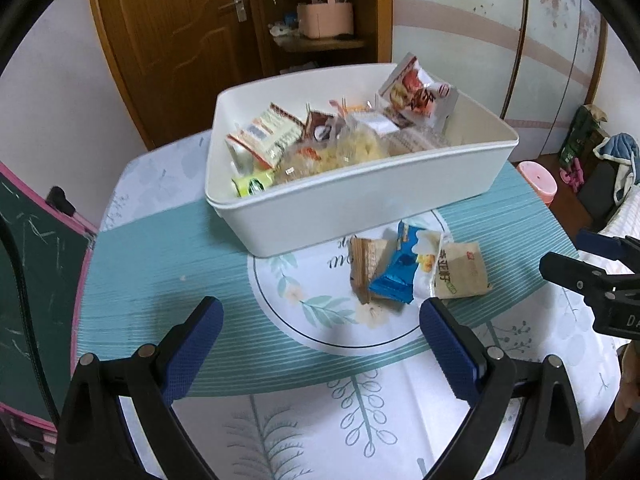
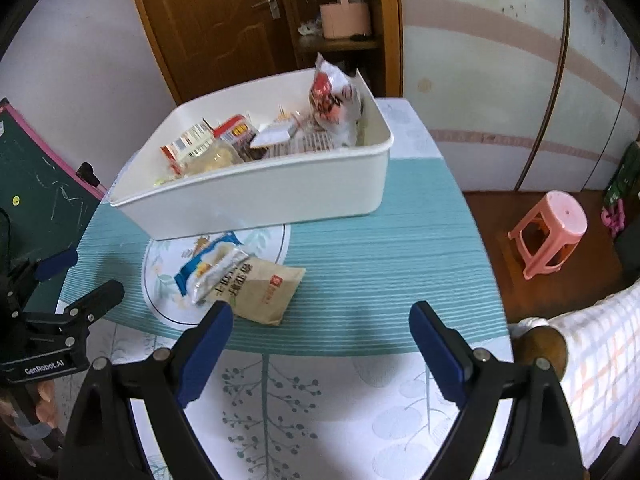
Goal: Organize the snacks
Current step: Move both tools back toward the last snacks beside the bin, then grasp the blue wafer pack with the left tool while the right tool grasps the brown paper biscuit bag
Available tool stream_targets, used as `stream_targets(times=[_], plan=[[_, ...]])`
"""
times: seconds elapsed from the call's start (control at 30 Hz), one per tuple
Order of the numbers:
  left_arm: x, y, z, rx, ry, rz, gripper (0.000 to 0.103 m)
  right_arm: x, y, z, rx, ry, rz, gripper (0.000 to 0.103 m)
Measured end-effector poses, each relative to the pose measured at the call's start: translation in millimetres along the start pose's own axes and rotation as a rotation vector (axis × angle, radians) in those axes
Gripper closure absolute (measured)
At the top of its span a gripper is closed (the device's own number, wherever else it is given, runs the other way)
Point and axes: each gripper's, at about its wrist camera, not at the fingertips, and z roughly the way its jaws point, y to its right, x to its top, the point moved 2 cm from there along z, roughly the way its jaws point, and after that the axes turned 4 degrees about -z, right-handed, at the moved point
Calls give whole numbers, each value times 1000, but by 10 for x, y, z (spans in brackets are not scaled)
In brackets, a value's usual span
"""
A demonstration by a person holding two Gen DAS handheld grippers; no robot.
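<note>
White plastic bin (image 1: 360, 208) is holding most snacks on the counter (image 1: 160, 248); three packets (image 2: 240, 276) are waiting beside it, so you're keeping both the left hand-held gripper (image 1: 320, 344) and the right hand-held gripper (image 2: 320, 340) open and empty.

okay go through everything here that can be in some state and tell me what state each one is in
Left gripper: open, empty.
Right gripper: open, empty.
White bin: upright, partly filled with snacks.
Blue snack packet: outside the bin, on the table.
Tan snack packet: outside, beside the blue one.
Wooden door: closed.
</note>
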Motion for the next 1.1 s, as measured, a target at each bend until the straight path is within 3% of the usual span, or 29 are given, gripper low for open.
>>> stream_targets(times=[0.27, 0.5, 0.67, 0.83, 0.9, 1.1], plan=[[13, 115, 385, -62, -78, -15, 5, 49, 27, 328, 39, -42, 4, 13], [197, 457, 475, -95, -62, 115, 5, -36, 96, 489, 32, -79, 4, 13], [284, 677, 620, -134, -110, 196, 29, -79, 170, 496, 23, -84, -7, 13], [312, 747, 777, -207, -181, 195, 68, -67, 136, 460, 37, -70, -56, 13], [332, 724, 779, -219, -182, 185, 74, -60, 79, 440, 47, -61, -90, 13], [316, 446, 613, -195, -131, 124, 76, 24, -289, 476, 59, -35, -279, 13]])
